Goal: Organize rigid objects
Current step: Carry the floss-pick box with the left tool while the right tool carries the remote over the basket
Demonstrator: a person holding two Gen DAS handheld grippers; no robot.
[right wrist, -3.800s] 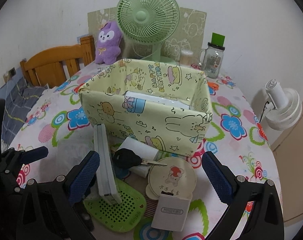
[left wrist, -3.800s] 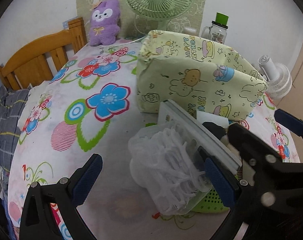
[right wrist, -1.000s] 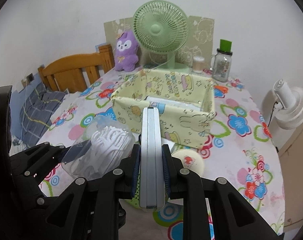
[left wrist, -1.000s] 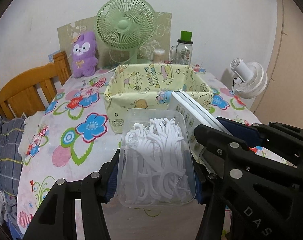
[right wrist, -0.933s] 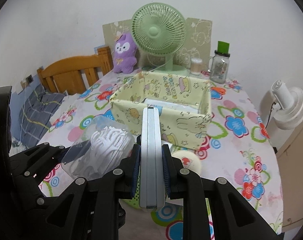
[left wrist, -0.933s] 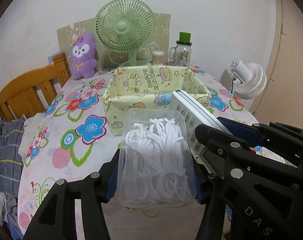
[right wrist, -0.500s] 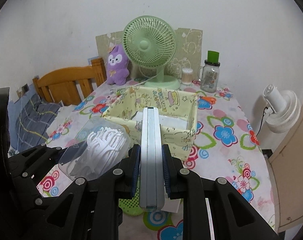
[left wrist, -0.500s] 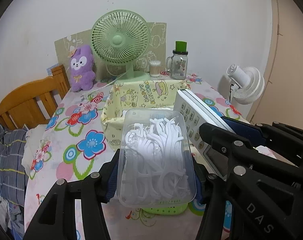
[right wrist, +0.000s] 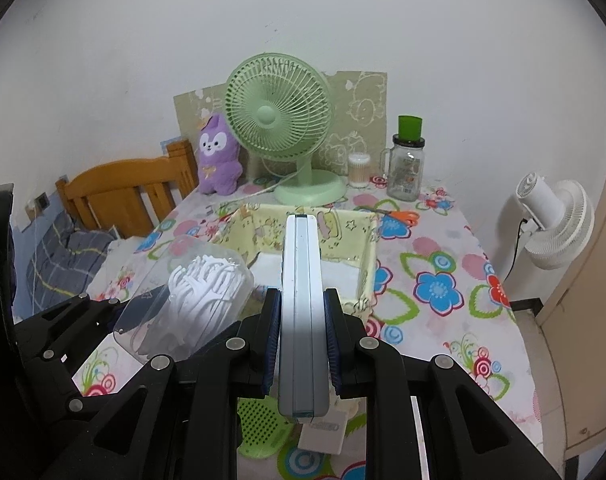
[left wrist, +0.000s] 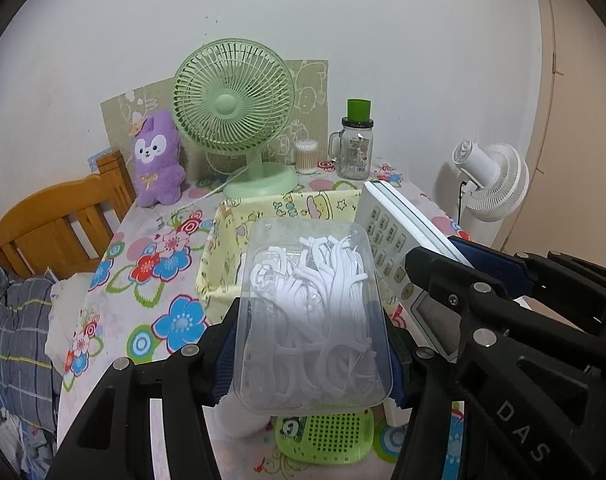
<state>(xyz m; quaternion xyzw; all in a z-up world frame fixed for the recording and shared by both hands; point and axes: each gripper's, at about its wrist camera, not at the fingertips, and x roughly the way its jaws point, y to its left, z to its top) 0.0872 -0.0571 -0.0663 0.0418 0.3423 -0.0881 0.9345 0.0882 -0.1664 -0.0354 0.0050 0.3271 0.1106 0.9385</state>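
My left gripper (left wrist: 313,354) is shut on a clear plastic box of white floss picks (left wrist: 313,312) and holds it in the air above the table's near end. The box also shows in the right wrist view (right wrist: 191,296). My right gripper (right wrist: 301,344) is shut on a white calculator (right wrist: 301,300), held on edge beside the box; its keys show in the left wrist view (left wrist: 387,236). Beyond and below both stands the yellow cartoon-print fabric bin (right wrist: 343,232), open at the top, with something white lying inside.
A green perforated pad (left wrist: 327,436) and a small white box (right wrist: 323,436) lie on the flowered tablecloth below. A green fan (right wrist: 279,120), purple plush (right wrist: 217,156), glass jar (right wrist: 407,168) and cotton swabs stand at the back. A wooden chair (right wrist: 123,196) is left, a white fan (right wrist: 555,224) right.
Both grippers closed on their objects and lifted them up off the table. Over the last second they kept rising, so the bin now sits lower and farther away.
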